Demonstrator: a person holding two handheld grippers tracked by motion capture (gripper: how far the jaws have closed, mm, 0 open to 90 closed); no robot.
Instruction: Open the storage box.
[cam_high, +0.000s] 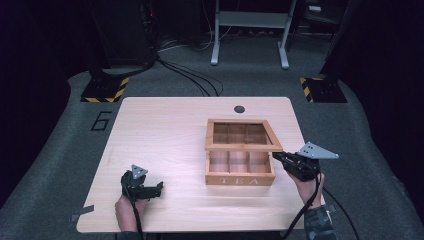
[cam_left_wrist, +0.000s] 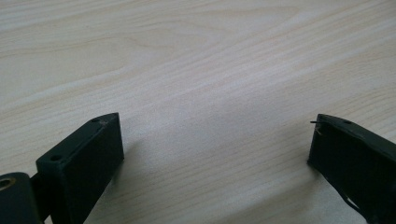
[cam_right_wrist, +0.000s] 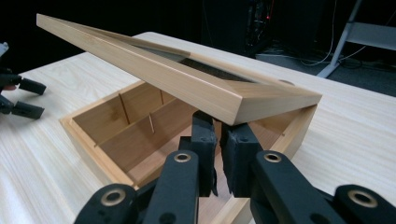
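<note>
The right gripper (cam_right_wrist: 219, 128), jaws nearly closed and empty, props up the front edge of the glass-paned wooden lid (cam_right_wrist: 187, 81), half raised over the compartmented wooden tea box (cam_high: 240, 170) at the pale wooden table's (cam_high: 165, 135) right. The left gripper (cam_high: 159, 188) rests open near the table's front left, well apart.

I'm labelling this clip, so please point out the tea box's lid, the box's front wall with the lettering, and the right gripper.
lid (cam_right_wrist: 154, 74), right gripper view, its raised front edge.
front wall (cam_high: 239, 180), high view, on the TEA lettering.
right gripper (cam_right_wrist: 219, 140), right gripper view, midway between its fingertips.
</note>
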